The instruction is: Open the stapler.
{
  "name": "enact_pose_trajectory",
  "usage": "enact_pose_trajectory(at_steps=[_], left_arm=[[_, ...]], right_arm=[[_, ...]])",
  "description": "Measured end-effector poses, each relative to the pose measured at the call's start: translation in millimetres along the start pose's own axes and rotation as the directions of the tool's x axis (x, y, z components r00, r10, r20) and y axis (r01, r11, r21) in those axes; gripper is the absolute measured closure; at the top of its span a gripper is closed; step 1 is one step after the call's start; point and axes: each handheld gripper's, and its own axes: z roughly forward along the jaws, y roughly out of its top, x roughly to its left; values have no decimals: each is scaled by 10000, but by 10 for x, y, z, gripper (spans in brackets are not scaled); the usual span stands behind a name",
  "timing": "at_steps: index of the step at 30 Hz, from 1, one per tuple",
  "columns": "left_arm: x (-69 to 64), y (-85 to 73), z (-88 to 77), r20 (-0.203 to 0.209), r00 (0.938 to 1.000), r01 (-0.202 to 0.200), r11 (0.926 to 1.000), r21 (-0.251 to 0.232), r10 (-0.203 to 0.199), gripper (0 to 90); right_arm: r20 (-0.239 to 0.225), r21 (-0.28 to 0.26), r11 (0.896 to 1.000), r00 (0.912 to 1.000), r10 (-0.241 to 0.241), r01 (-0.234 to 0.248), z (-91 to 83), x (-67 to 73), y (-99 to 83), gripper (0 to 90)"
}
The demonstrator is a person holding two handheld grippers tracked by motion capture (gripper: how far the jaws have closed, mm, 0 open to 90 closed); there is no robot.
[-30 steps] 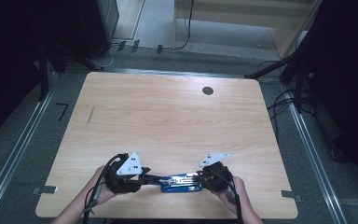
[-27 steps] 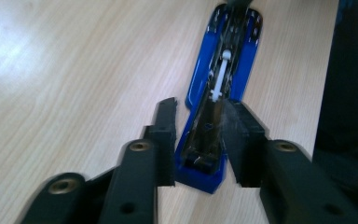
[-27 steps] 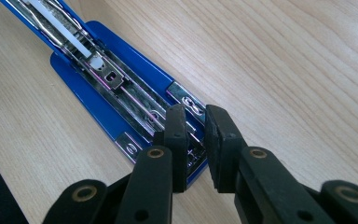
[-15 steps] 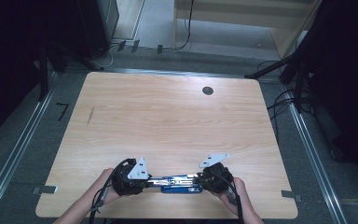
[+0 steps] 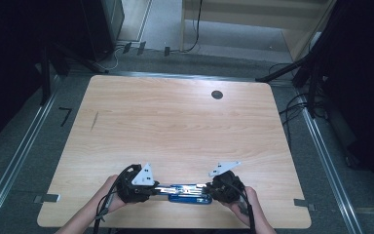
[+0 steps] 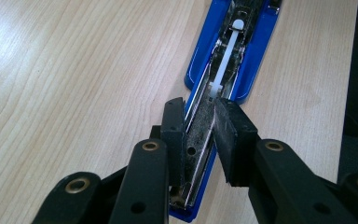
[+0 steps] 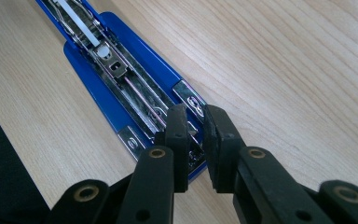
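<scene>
At the lower middle of the high view, near the front edge of the light wood-grain bench [image 5: 175, 122], lies a long blue stapler with its shiny metal staple channel laid open [image 5: 187, 191], stretched flat from left to right between the person's two hands. The left gripper [image 5: 152, 187] comes in from the lower left, with a bare forearm and a trailing black cable behind it and a grey three-cornered plate on top; the right gripper [image 5: 213, 189] comes in from the lower right with a like plate. In the left gripper view the left gripper [image 6: 200, 128] has just been closing and its black pads [image 6: 230, 133] now press on either side of the metal channel of the stapler [image 6: 242, 51], whose blue base runs away toward the upper right of that frame, with a white plastic pusher strip lying along the channel. In the right gripper view the right gripper [image 7: 195, 123] has its jaws drawn close together over the near end of the stapler [image 7: 121, 79], at the silver metal part; the pads seem to pinch that part, though the contact itself is hard to make out. The stapler runs from there to the upper left of that frame. A small dark round hole [image 5: 217, 94] sits in the bench at the upper right, well apart from the hands.
</scene>
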Motion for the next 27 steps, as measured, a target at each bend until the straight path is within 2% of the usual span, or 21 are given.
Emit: enact_pose_trajectory(at_steps=[8, 9, 11, 13, 19, 22, 25, 26, 27], left_arm=[[-2, -2, 7, -9, 10000, 72, 9999, -107, -72, 744], [-4, -4, 8, -9, 10000, 47, 9999, -114, -48, 744], [-7, -10, 16, -43, 10000, 2, 9999, -143, -2, 743], [-7, -12, 29, -64, 10000, -63, 10000, -57, 62, 737], [-25, 6, 41, -102, 9999, -135, 9997, -180, 134, 739], [-21, 14, 42, -72, 9998, -206, 9997, -124, 205, 739], [-22, 17, 43, -92, 9996, -251, 9996, -105, 250, 737], [-23, 17, 43, -93, 9996, -249, 9996, -108, 248, 737], [-25, 17, 43, -107, 9996, -244, 9996, -129, 243, 737]], right_arm=[[216, -122, 9996, 9995, -247, 250, 10, 34, -3, 815], [233, -213, 9992, 9991, -346, 351, 12, 32, -8, 815], [189, -318, 9992, 9995, -237, 243, -4, 35, -20, 812], [176, -684, 9971, 9993, -325, 337, -53, 31, -22, 800], [429, -662, 9964, 9978, -510, 538, -50, 59, -21, 776], [596, -695, 9959, 9968, -537, 578, -57, 71, -22, 722], [746, -598, 9959, 9952, -637, 682, -64, 89, -15, 609], [881, -584, 9962, 9943, -595, 648, -70, 104, -11, 520], [908, -584, 9962, 9941, -588, 643, -77, 107, -8, 496]])
